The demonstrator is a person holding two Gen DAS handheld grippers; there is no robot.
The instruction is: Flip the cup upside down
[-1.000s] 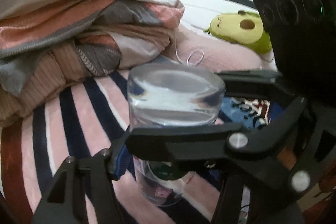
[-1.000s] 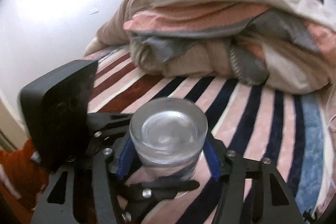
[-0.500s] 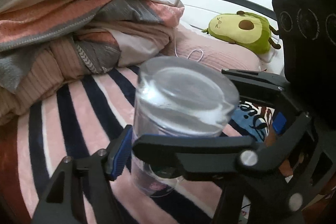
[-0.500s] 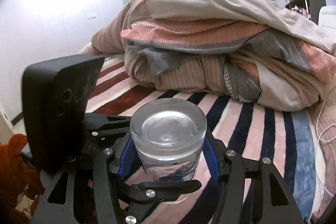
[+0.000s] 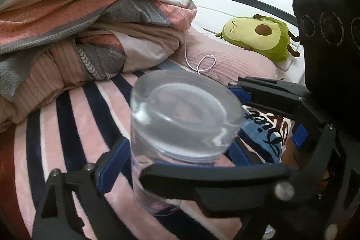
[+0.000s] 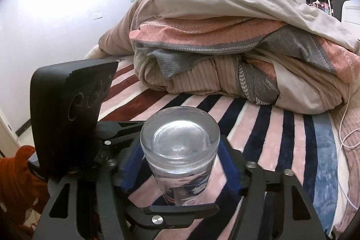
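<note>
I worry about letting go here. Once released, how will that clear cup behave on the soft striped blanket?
The clear cup stands base-up, tall for its width, so it would probably tip easily. The plush striped blanket looks uneven, a wobbly footing. Its smooth round wall likely rolls if it falls; the thick base looks heavy.

The clear, thick-based glass cup (image 5: 180, 127) has its lower rim hidden behind the black arm of the right gripper (image 5: 236, 134), so contact with the striped pink-and-navy blanket (image 5: 74, 127) possibly exists. The left gripper (image 6: 182, 174) is partly hidden behind the glass.
</note>
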